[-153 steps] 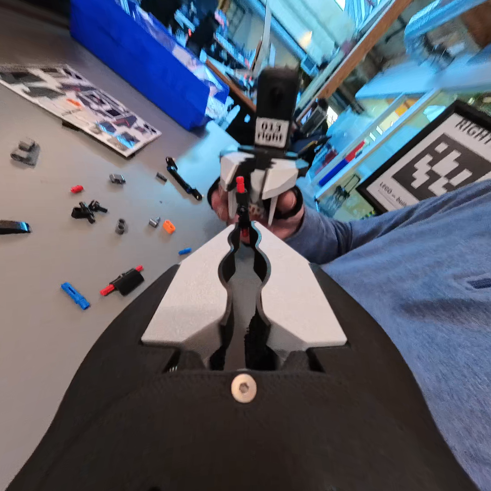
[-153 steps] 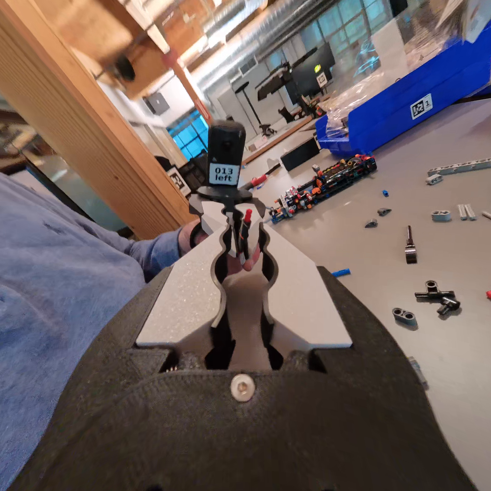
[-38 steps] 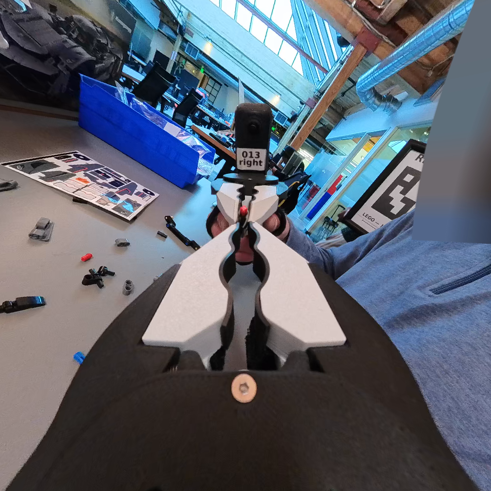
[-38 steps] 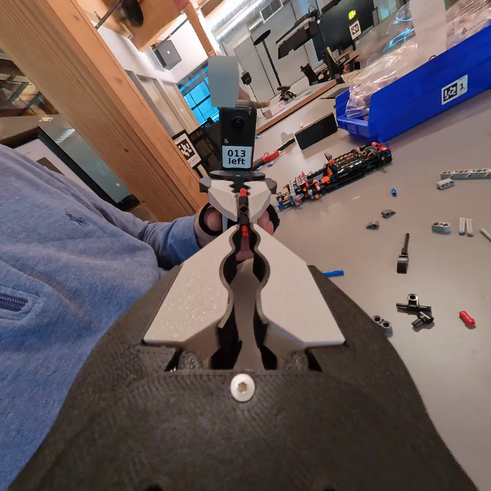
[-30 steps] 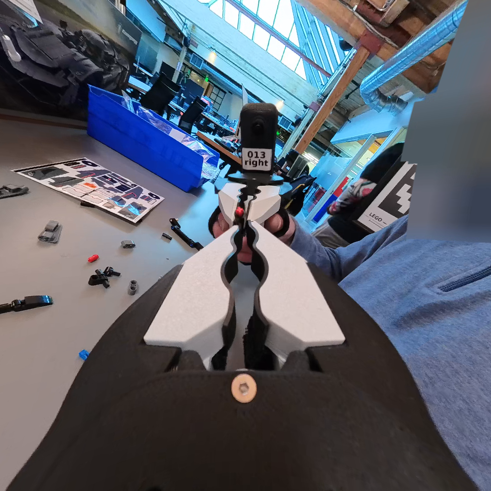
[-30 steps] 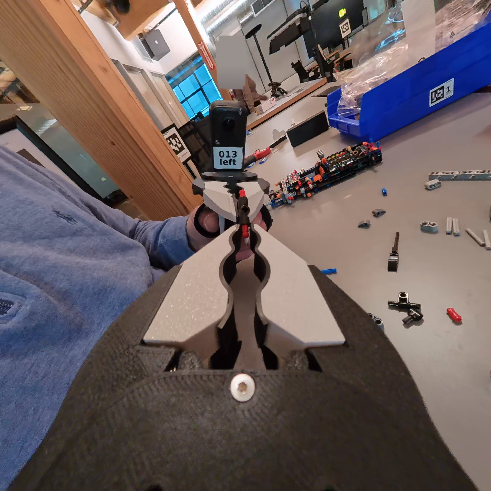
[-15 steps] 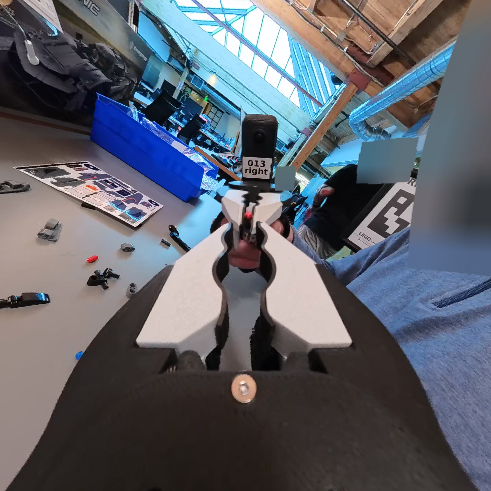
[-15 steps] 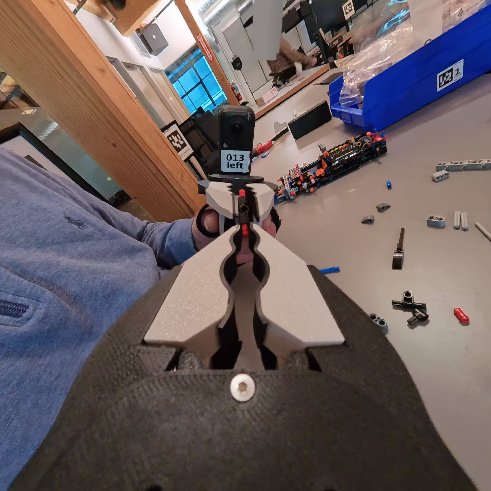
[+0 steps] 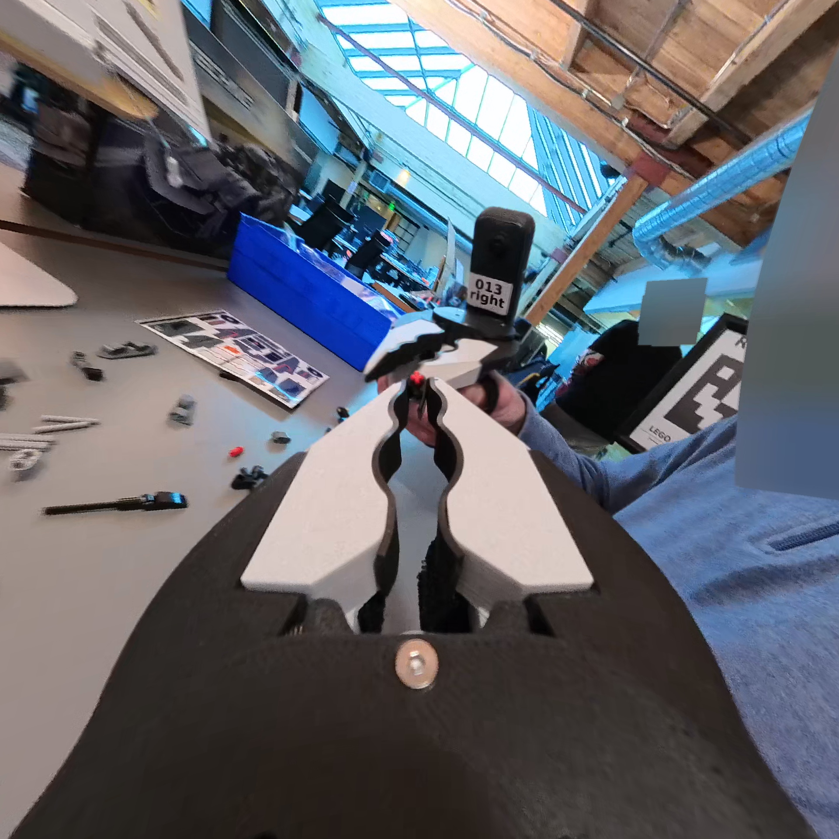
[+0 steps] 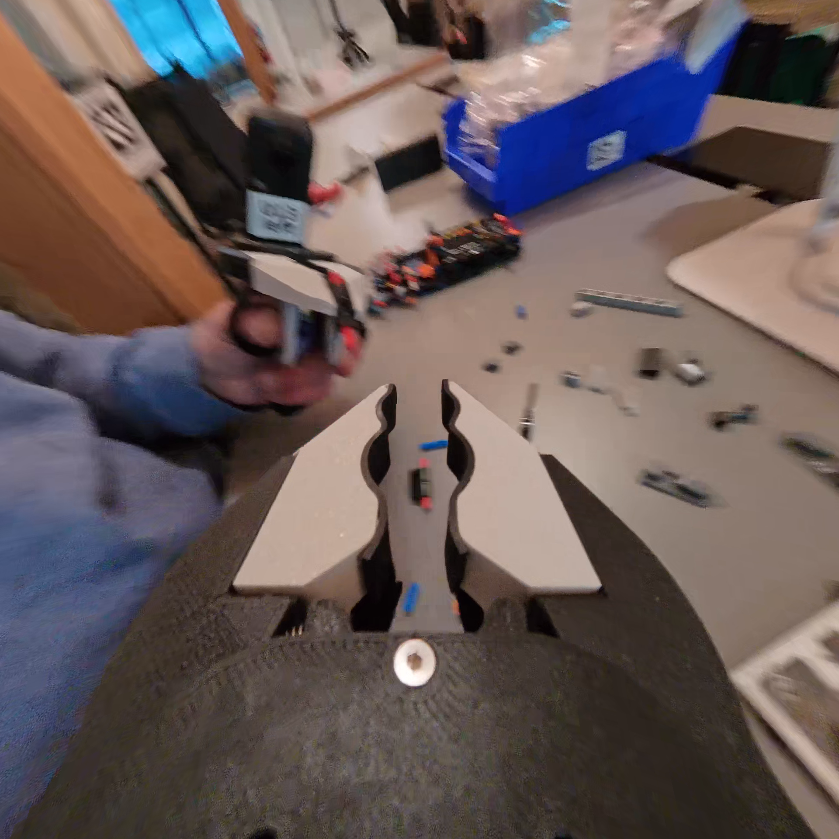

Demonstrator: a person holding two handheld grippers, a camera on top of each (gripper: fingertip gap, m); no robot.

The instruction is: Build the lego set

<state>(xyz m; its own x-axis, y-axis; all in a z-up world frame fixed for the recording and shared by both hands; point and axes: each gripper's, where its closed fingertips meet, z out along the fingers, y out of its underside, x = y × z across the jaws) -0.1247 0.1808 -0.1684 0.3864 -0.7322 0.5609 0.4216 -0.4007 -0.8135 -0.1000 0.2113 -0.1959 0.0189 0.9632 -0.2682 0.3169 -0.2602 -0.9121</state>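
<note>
My left gripper (image 9: 415, 391) is shut on a small black lego piece with a red pin (image 9: 415, 380) and holds it in the air above the grey table. It shows blurred at the upper left of the right wrist view (image 10: 338, 313), still with the piece. My right gripper (image 10: 418, 388) is open and empty, apart from the left one and pointed down at the table. In the left wrist view it (image 9: 411, 358) is turned sideways just beyond my fingertips. A black connector with red ends (image 10: 420, 483) lies on the table between my right fingers.
Loose lego parts are scattered over the table: a blue pin (image 10: 431, 445), a long grey beam (image 10: 629, 302), a black axle piece (image 9: 113, 504) and a red pin (image 9: 235, 451). A partly built model (image 10: 449, 259), a blue bin (image 10: 567, 150) and an instruction sheet (image 9: 236, 349) lie farther back. One gripper's finger ends stand about 5 centimeters off the other's.
The two grippers were tip to tip on the black-and-red piece. My right gripper has opened, let go and swung away toward the table. The left one keeps the piece.
</note>
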